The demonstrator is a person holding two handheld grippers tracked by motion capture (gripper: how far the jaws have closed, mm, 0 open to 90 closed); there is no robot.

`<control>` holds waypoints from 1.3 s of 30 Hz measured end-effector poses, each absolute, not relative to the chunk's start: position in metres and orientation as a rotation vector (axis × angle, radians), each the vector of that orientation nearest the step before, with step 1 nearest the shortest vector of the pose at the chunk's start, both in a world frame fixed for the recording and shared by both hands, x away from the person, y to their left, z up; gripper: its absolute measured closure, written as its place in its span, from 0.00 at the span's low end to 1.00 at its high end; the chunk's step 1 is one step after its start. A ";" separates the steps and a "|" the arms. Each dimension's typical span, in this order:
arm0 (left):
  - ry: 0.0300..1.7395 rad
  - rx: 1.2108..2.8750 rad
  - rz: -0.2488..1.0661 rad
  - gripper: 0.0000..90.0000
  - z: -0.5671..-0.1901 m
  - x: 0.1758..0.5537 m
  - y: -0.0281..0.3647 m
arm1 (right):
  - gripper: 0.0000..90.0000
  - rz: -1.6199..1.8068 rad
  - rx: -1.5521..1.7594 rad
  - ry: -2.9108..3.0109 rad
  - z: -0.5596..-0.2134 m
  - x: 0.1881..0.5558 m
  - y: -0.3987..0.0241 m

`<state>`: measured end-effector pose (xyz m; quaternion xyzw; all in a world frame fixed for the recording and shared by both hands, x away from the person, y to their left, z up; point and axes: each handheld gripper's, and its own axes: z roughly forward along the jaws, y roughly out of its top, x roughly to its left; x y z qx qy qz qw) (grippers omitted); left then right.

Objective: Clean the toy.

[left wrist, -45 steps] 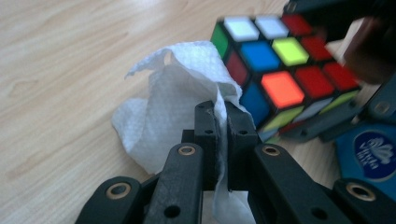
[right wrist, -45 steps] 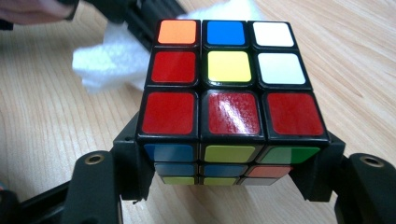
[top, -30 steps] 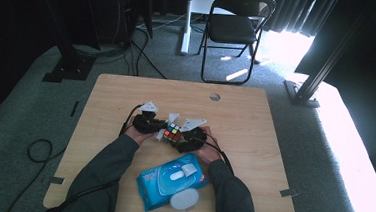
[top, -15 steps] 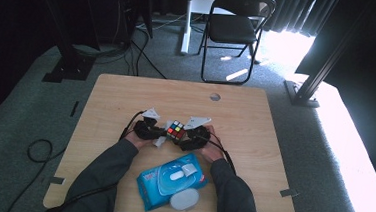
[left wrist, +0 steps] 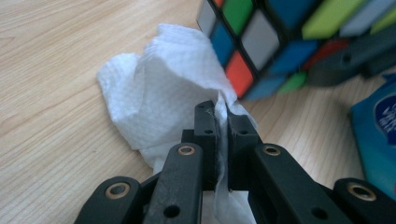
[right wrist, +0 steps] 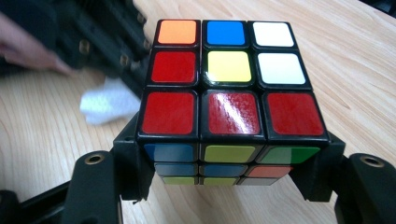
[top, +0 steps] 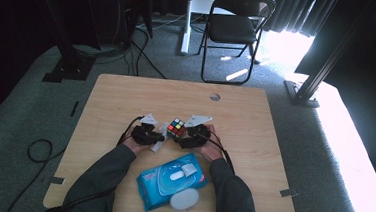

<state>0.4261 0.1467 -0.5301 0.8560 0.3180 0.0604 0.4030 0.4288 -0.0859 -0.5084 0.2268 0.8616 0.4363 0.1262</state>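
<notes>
The left hand-held gripper [left wrist: 222,109] has its black jaws pinched tight on a crumpled white tissue [left wrist: 159,88], soft and dimpled, which bunches up against the near corner of the Rubik's cube [left wrist: 261,42]. The right hand-held gripper [right wrist: 224,154] clamps that cube [right wrist: 229,79] between its jaws, part open around the glossy, square-tiled plastic, its lower edge lifted off the wood. Both meet near the middle of the desk [top: 255,115], a pale wood-grain top with rounded corners and a small round hole [top: 215,96] at the far side. Near the person lies a blue, shiny wet-wipe pack [top: 168,182], just beside the forearms. Bare wood lies open to the left, right and far edge.
</notes>
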 end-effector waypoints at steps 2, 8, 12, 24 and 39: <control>0.782 2.177 0.174 0.95 -0.531 0.424 0.143 | 0.38 1.302 0.680 2.502 -0.507 0.430 -0.087; 0.739 2.185 0.201 0.95 -0.531 0.419 0.134 | 0.38 1.289 0.679 2.502 -0.505 0.431 -0.082; 0.728 2.167 0.231 0.94 -0.528 0.416 0.132 | 0.38 1.296 0.687 2.499 -0.505 0.431 -0.081; 0.607 2.197 0.261 0.94 -0.524 0.405 0.116 | 0.38 1.317 0.710 2.484 -0.502 0.433 -0.078; 0.760 2.130 0.320 0.94 -0.524 0.420 0.143 | 0.38 1.310 0.727 2.483 -0.504 0.434 -0.084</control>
